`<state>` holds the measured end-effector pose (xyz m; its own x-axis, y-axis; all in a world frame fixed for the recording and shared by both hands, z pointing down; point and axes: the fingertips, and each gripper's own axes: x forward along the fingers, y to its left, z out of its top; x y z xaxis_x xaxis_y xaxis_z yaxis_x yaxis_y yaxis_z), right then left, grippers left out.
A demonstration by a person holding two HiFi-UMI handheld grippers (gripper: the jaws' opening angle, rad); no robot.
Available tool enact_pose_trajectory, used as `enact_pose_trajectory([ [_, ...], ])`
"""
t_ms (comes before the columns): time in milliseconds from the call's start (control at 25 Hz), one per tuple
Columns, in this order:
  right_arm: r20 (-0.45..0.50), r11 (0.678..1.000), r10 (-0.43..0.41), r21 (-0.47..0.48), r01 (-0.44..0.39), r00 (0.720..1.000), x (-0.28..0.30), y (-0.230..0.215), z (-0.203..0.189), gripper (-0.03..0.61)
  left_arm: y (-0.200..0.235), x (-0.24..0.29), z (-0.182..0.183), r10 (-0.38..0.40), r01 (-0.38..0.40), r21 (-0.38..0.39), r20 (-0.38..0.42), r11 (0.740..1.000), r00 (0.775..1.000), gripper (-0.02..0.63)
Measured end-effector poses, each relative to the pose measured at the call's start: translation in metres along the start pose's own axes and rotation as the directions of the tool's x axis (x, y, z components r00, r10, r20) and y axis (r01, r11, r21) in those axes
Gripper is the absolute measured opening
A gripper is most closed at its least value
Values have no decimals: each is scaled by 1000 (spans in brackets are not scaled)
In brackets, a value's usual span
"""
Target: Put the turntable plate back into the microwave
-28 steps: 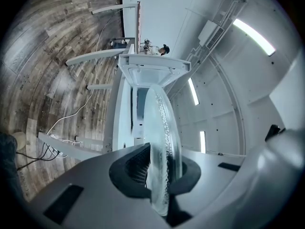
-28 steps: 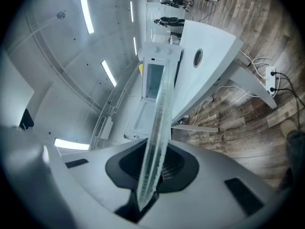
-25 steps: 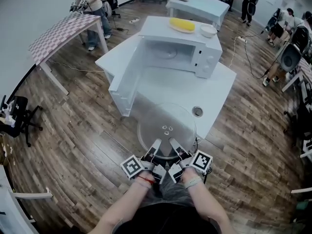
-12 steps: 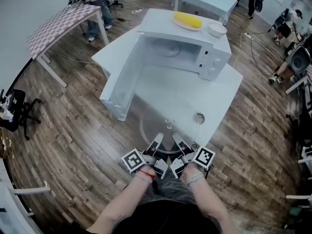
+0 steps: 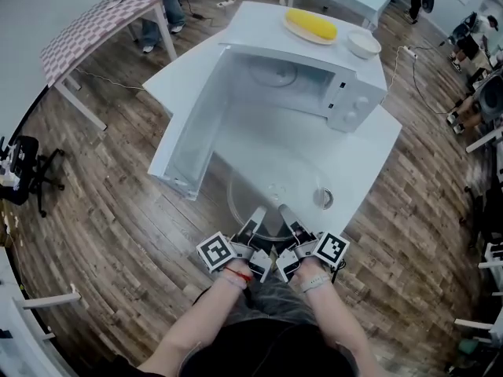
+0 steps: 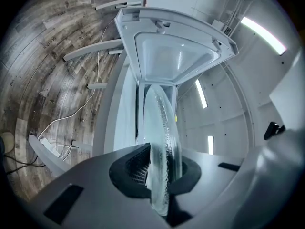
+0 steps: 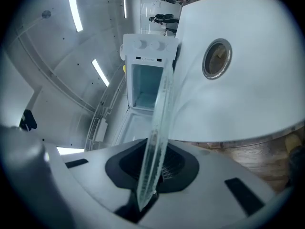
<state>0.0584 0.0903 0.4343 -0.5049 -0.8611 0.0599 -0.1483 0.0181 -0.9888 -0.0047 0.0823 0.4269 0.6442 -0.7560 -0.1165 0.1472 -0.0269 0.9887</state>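
Head view, lower centre: clamps turntable plate [image 5: 271, 181] by near rim in left gripper [image 5: 255, 215] and right gripper [image 5: 284, 213], below open microwave [image 5: 355, 104].

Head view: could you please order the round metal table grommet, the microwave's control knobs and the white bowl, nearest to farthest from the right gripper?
1. Round metal grommet, in the tabletop beside the right gripper.
2. Control knobs, right end of the white microwave.
3. White bowl, atop the microwave.
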Motion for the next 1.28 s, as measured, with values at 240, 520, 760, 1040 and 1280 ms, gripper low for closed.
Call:
enact_pose_trajectory([
  [240, -16, 1000, -3, 12, 3, 1000, 16, -6, 17, 51, 6, 20, 9, 5, -5, 5, 17, 1000, 1000, 37],
  [520, -47, 1000, 2, 13, -2, 999, 33, -10, 31, 51, 9, 38, 19, 5, -5, 1, 47, 1000, 999, 37],
  [760, -64, 1000, 17, -2, -17, 998, 46, -10, 42, 51, 10, 51, 29, -2, 0, 22, 65, 1000, 998, 37],
  [1040, -60, 1000, 21, 7, -21, 998, 54, -13, 49, 51, 14, 60, 33, 3, -4, 9, 63, 1000, 998, 37],
  [1280, -61, 1000, 12, 7, -11, 998, 69, -15, 65, 51, 17, 80, 42, -1, 1, -3, 63, 1000, 998, 37],
])
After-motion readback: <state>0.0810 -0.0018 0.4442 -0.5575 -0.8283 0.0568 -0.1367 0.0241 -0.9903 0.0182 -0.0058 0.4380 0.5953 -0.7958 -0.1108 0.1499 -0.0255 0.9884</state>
